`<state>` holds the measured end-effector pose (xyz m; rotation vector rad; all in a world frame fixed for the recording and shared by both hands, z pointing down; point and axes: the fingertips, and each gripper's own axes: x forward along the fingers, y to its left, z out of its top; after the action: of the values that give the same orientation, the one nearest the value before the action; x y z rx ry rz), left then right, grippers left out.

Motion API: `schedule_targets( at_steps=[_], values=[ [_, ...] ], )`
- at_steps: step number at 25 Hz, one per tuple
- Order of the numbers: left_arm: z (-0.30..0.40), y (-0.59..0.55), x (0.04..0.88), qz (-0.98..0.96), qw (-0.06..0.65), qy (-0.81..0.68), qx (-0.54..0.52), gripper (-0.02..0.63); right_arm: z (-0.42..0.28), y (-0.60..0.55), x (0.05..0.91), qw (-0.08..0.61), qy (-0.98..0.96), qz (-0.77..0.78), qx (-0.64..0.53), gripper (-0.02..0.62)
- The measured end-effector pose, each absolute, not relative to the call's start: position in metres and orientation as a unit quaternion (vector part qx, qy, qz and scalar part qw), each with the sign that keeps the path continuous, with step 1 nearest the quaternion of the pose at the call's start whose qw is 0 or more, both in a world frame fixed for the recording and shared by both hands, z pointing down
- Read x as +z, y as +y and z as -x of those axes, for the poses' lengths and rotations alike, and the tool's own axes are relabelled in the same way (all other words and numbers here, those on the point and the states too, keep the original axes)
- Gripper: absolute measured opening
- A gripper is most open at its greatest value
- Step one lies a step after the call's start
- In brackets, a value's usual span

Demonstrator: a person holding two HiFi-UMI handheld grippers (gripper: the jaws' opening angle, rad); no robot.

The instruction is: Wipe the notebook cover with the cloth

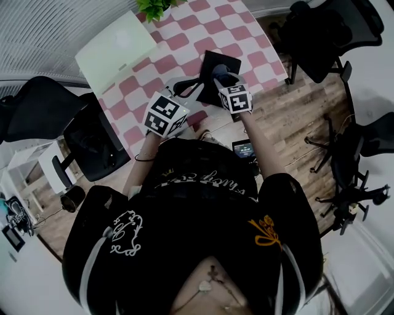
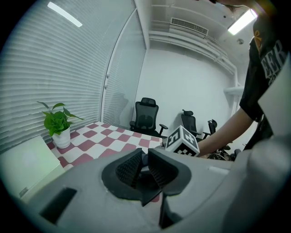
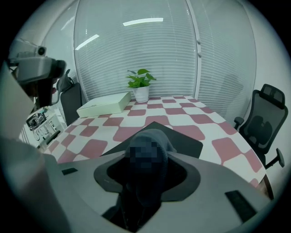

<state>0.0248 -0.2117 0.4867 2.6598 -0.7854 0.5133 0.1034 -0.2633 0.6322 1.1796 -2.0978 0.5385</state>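
From above, a person is leaning over the pink and white checked table [image 1: 184, 34]. The black notebook [image 1: 212, 64] is lying on the table in front of them. The right gripper [image 1: 220, 80] is holding the grey cloth [image 1: 225, 74] over the notebook. The left gripper [image 1: 192, 88] is hanging just beside the notebook, on its left. A white box [image 1: 117, 52] and a green plant [image 1: 157, 7] are sitting at the far end. In the left gripper view, the jaws are pressing close together with nothing in them. In the right gripper view, the jaws are pinching the bunched-up cloth, and the notebook is lying right behind it.
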Motion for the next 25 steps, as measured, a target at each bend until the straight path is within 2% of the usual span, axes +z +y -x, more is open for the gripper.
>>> schedule_targets(
  at_steps=[14, 25],
  values=[
    [-0.038, -0.201, 0.486, -0.933, 0.154, -0.269, 0.183, 0.04, -0.082, -0.184, 0.635, 0.316, -0.827, -0.399, 0.239, 0.167],
    [-0.046, -0.192, 0.484, -0.935, 0.15, -0.265, 0.183, 0.04, -0.082, -0.177, 0.632, 0.32, -0.832, -0.38, 0.247, 0.169]
  ],
)
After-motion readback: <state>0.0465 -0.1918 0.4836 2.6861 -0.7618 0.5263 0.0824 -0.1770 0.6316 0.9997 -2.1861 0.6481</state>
